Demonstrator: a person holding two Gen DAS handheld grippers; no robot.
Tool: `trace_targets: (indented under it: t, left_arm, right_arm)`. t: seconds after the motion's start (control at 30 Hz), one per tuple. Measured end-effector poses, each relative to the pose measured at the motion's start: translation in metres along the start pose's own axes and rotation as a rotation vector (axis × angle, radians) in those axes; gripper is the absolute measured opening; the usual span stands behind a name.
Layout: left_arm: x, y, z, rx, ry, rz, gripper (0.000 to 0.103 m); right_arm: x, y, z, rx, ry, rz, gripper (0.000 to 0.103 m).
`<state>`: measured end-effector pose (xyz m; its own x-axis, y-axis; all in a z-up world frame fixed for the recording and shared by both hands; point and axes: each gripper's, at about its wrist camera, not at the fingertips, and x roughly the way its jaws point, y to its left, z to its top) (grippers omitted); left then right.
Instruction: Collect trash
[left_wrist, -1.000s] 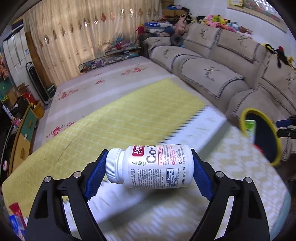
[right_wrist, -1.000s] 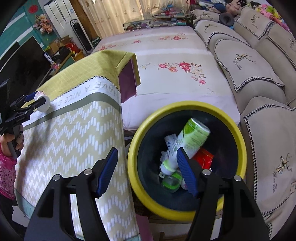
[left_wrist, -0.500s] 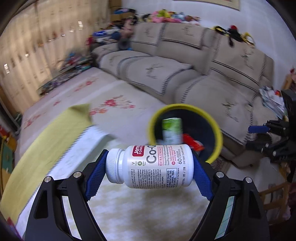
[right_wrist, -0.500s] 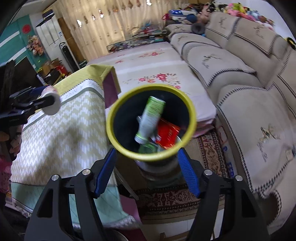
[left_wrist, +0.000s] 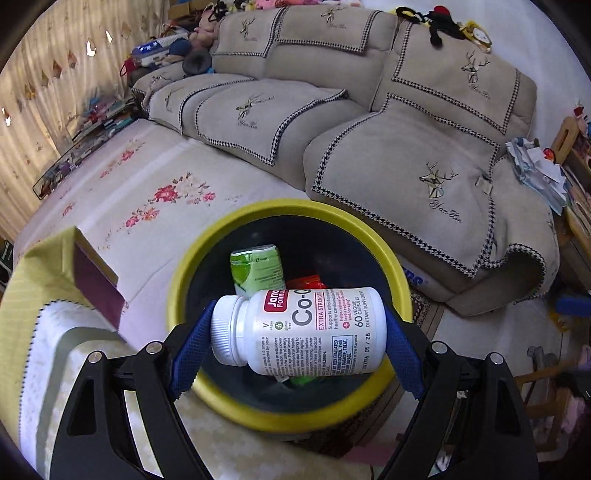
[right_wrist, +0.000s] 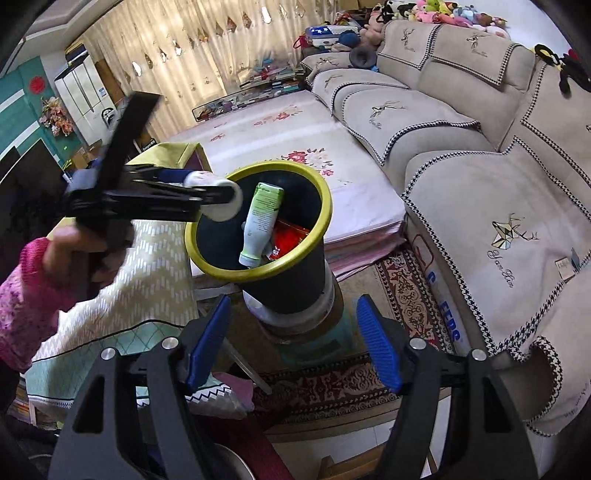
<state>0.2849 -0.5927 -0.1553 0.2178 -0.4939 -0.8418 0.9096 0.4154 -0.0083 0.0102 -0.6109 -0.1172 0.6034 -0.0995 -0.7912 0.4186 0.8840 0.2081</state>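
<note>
My left gripper (left_wrist: 297, 332) is shut on a white supplement bottle (left_wrist: 299, 330), held sideways by its cap and base right over the yellow-rimmed black bin (left_wrist: 400, 280). Inside the bin lie a green bottle (left_wrist: 256, 269) and a red wrapper (left_wrist: 306, 282). From the right wrist view the left gripper (right_wrist: 218, 195) with the white bottle (right_wrist: 221, 201) hangs over the bin's (right_wrist: 321, 206) left rim, held by a hand in a pink sleeve (right_wrist: 22, 291). My right gripper (right_wrist: 291, 347) has nothing between its fingers, its jaws are opening, and it sits back from the bin's base.
A beige sofa (left_wrist: 424, 166) runs behind and to the right of the bin. A floral mat (left_wrist: 147, 192) lies at the back left. A table with a yellow and white cloth (right_wrist: 147, 266) stands left of the bin. A patterned rug (right_wrist: 402, 295) covers the floor.
The left gripper swung with the white bottle from over the table to above the bin. The right gripper drew back and away from the bin, and its jaws widened a little.
</note>
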Motion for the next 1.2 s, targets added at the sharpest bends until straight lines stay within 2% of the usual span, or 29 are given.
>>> trace_targets:
  t: [0.1,0.2,0.27,0.37,0.43,0.5,0.53,0.63,0.7,0.83,0.9,1.0,1.1,1.2]
  left_arm:
    - [0.016,0.006,0.001,-0.035,0.007,0.025,0.093]
    - [0.01,0.016,-0.003,-0.066,-0.004,0.039,0.093]
    - [-0.014,0.025,-0.012,-0.101,-0.033,0.043,0.093]
    - [-0.072,0.036,-0.034,-0.14,-0.135,0.084,0.097]
    - [-0.124,0.044,-0.06,-0.18,-0.228,0.151,0.098]
    - [-0.161,0.049,-0.085,-0.219,-0.267,0.198,0.098]
    - [-0.185,0.055,-0.107,-0.261,-0.288,0.238,0.098]
    - [-0.229,0.065,-0.16,-0.344,-0.331,0.331,0.098]
    - [-0.257,0.068,-0.205,-0.404,-0.348,0.447,0.098]
    - [-0.298,0.072,-0.279,-0.531,-0.37,0.587,0.098]
    - [-0.32,0.076,-0.318,-0.628,-0.387,0.6,0.098]
    - [-0.348,0.072,-0.359,-0.721,-0.427,0.629,0.098]
    - [-0.372,0.055,-0.384,-0.737,-0.447,0.683,0.098]
    - [-0.386,0.038,-0.399,-0.731,-0.462,0.675,0.098]
  right_arm:
    - [-0.001,0.002,0.0,-0.001,-0.001,0.004,0.068]
    - [-0.002,0.012,-0.001,-0.023,-0.004,0.02,0.068]
    - [-0.004,0.02,-0.002,-0.037,-0.011,0.038,0.068]
    - [-0.003,0.035,-0.005,-0.062,-0.015,0.07,0.069]
    - [-0.001,0.048,-0.008,-0.086,-0.017,0.089,0.07]
    - [0.002,0.066,-0.011,-0.123,-0.022,0.113,0.07]
    - [0.003,0.076,-0.013,-0.143,-0.025,0.13,0.072]
    - [0.004,0.097,-0.019,-0.172,-0.043,0.184,0.073]
    - [0.003,0.112,-0.022,-0.177,-0.059,0.224,0.074]
    - [-0.007,0.141,-0.028,-0.211,-0.116,0.237,0.076]
    - [-0.016,0.155,-0.033,-0.233,-0.149,0.248,0.077]
    - [-0.033,0.173,-0.043,-0.28,-0.218,0.196,0.079]
    - [-0.053,0.186,-0.054,-0.312,-0.29,0.153,0.082]
    - [-0.068,0.193,-0.062,-0.33,-0.341,0.127,0.085]
